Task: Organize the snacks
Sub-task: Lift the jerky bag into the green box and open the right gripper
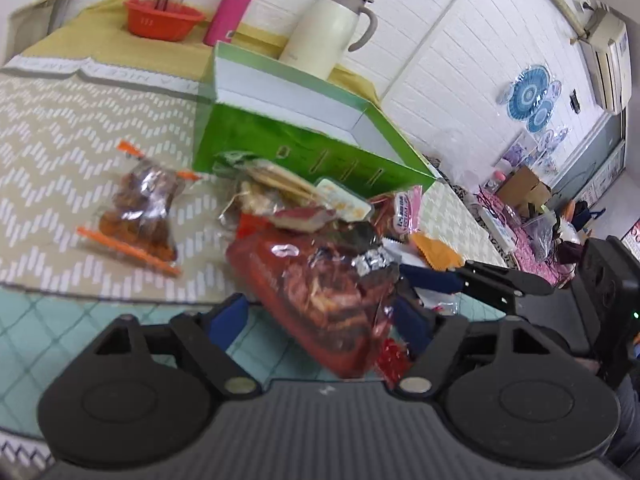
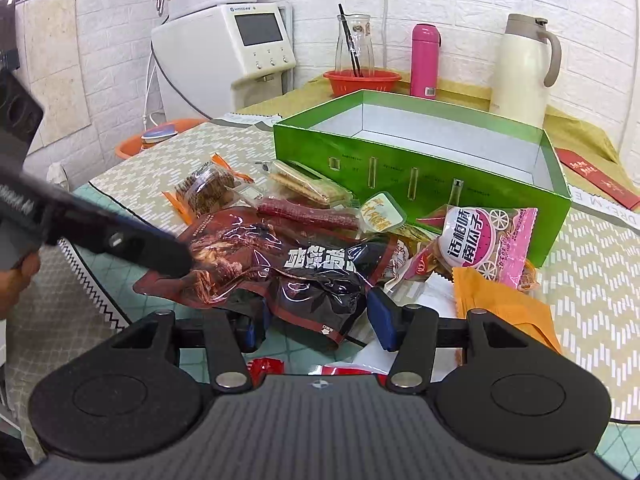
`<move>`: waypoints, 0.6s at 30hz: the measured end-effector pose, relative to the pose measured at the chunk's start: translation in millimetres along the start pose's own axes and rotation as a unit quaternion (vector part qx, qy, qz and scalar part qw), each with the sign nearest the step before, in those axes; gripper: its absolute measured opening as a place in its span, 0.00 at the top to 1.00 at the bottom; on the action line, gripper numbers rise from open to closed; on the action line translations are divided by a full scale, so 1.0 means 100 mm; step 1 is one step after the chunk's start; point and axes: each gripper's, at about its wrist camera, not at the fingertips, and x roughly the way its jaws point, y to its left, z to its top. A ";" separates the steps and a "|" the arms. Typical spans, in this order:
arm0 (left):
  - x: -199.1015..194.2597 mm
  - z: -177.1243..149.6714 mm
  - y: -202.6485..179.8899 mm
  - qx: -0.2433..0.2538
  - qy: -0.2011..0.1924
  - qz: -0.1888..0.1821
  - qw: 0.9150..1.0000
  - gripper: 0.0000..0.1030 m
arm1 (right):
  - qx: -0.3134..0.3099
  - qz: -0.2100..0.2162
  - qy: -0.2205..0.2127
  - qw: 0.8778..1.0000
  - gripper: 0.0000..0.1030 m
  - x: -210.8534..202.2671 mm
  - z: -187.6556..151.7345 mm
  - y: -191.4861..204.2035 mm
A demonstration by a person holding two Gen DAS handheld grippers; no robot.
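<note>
A dark red snack bag (image 1: 316,292) (image 2: 248,264) lies tilted across the front of the snack pile. My left gripper (image 1: 320,316) is open around its one end, with a gap at the left pad. In the right wrist view a left finger (image 2: 120,240) reaches over that end. My right gripper (image 2: 316,320) is shut on the bag's black lower end, both blue pads against its sides. The open green box (image 2: 420,184) (image 1: 280,140) stands behind the pile, and what I see of its inside is bare. A pink seed packet (image 2: 488,240), an orange packet (image 2: 500,304), a sausage (image 2: 308,212) and crackers (image 2: 304,186) lie in the pile.
A clear bag of brown snacks (image 1: 136,212) lies apart to the left on the patterned cloth. Behind the box stand a cream jug (image 2: 524,68), a pink bottle (image 2: 426,60) and an orange basket (image 2: 362,80). A white dispenser (image 2: 240,48) stands at the back left.
</note>
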 end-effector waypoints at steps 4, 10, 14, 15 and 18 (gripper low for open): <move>0.10 0.01 -0.06 0.002 0.008 0.013 1.000 0.58 | -0.012 -0.029 0.002 0.999 0.15 0.01 -0.02 0.03; -0.28 0.09 -0.24 0.022 -0.035 -0.007 0.999 0.76 | -0.009 -0.037 -0.042 0.998 0.19 -0.35 0.08 0.04; -0.40 0.32 -0.41 0.050 -0.067 -0.013 0.996 0.76 | -0.035 -0.058 -0.079 0.995 0.19 -0.52 0.29 0.04; -0.40 0.39 -0.44 0.056 -0.075 -0.014 0.996 0.76 | -0.037 -0.062 -0.087 0.994 0.20 -0.53 0.35 0.01; -0.32 0.66 -0.50 0.062 -0.089 -0.016 0.994 0.76 | -0.023 -0.070 -0.100 0.992 0.25 -0.49 0.56 -0.16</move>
